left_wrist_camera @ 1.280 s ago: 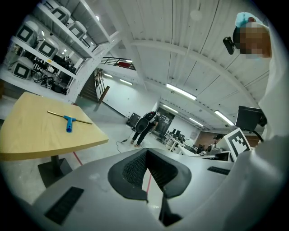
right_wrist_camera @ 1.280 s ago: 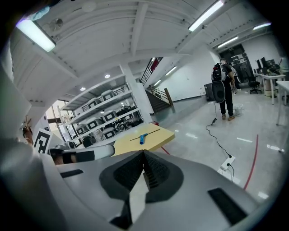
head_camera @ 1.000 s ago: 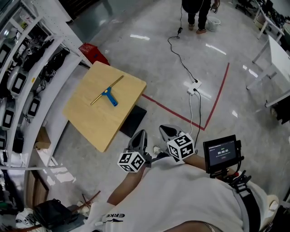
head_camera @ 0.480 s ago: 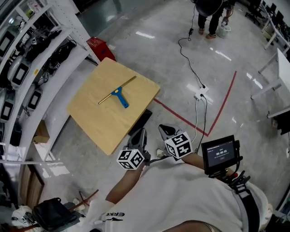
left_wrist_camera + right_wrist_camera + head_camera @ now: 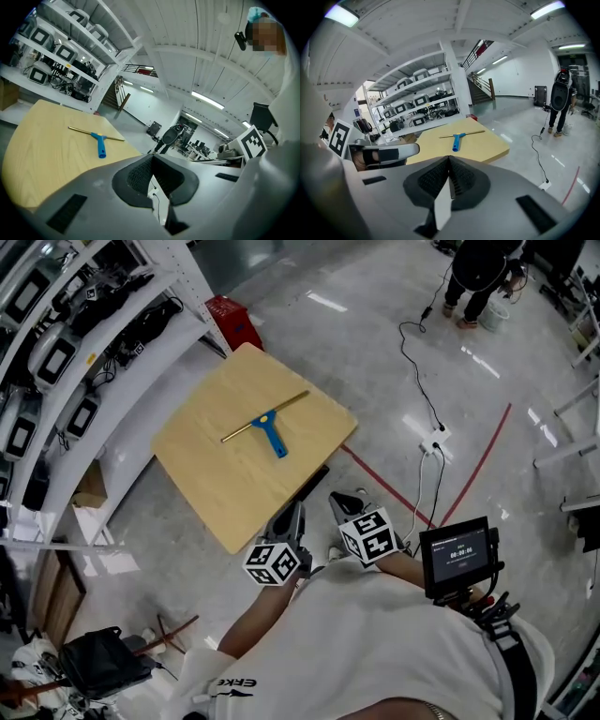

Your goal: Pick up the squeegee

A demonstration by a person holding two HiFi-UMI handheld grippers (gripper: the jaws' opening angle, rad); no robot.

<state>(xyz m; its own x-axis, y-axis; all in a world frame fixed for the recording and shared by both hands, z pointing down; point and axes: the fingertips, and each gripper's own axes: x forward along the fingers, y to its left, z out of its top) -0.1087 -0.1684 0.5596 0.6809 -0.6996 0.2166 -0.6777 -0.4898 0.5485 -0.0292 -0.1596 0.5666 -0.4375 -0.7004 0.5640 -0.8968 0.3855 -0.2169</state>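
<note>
Closer than a second ago, both closed grippers have advanced toward the wooden bench (image 5: 211, 479); the left hand-held gripper (image 5: 295, 514) and right hand-held gripper (image 5: 345, 502) hold their jaws together, empty; the blue-handled squeegee (image 5: 268, 426) lies near the bench's middle, well apart from both, its blade seemingly toward the shelving (image 5: 103, 352) at left.

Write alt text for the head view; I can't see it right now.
A blue-handled squeegee lies untouched on a wooden table, ahead of the left tongs and right tongs, both shut and empty. White shelving flanks the table's left.
</note>
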